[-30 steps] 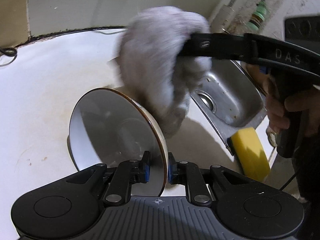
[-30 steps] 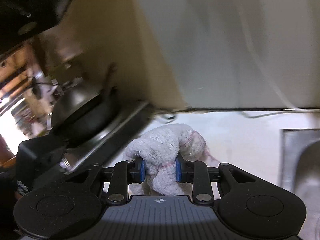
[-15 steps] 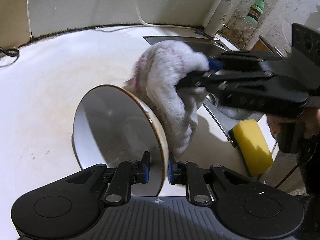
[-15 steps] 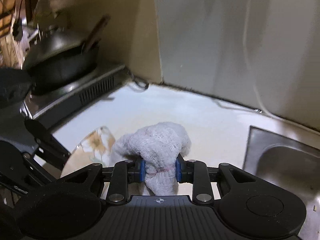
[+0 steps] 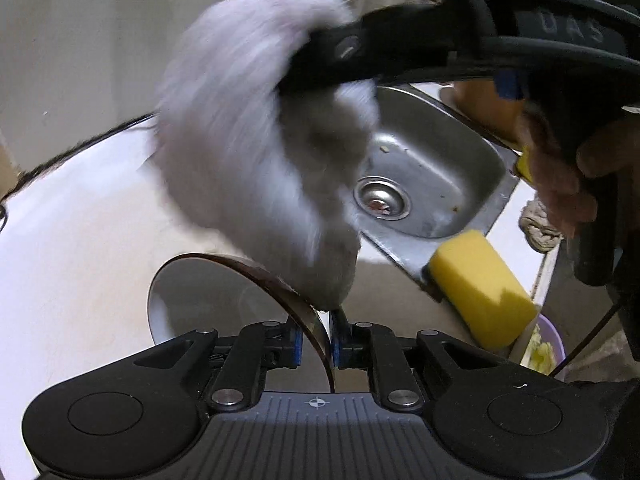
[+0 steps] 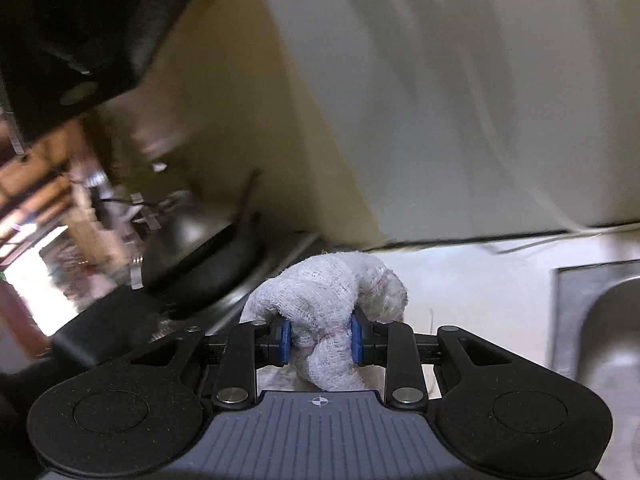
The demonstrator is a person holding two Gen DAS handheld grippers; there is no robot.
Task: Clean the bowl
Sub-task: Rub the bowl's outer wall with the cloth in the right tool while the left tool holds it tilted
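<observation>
Lifted since half a second ago: white gauze cleaning cloth [image 5: 256, 128], then draped low against the outer side of the bowl at frame centre, now blurred and filling the upper middle of the left wrist view, only its lowest tip touching the bowl's rim. Clamped edge-on at bottom centre of that view: round white ceramic bowl with a brown rim [image 5: 224, 300], wall pinched between the blue pads of the left gripper [image 5: 315, 346], hollow side facing frame left, held above a white countertop [image 5: 72, 232]. Closed on the bunched cloth, right gripper [image 6: 321, 340] at bottom centre of the right wrist view, blue pads pressing both sides of the wad [image 6: 328, 304]; same tool seen from outside in the upper right of the left wrist view as a black arm [image 5: 420, 28], gripped by a person's hand [image 5: 568, 184] at the right edge. Set into the counter at centre right of the left wrist view: stainless steel sink basin [image 5: 440, 168] with a round drain [image 5: 382, 198] and a few crumbs. Lying on the sink's near edge, lower right: yellow rectangular sponge [image 5: 480, 288]. Beyond it at the lower right edge, part of a purple plastic tub [image 5: 554, 340]. Blurred at centre left of the right wrist view, a dark wok [image 6: 200, 256] on a stove against a cream wall [image 6: 420, 100].
</observation>
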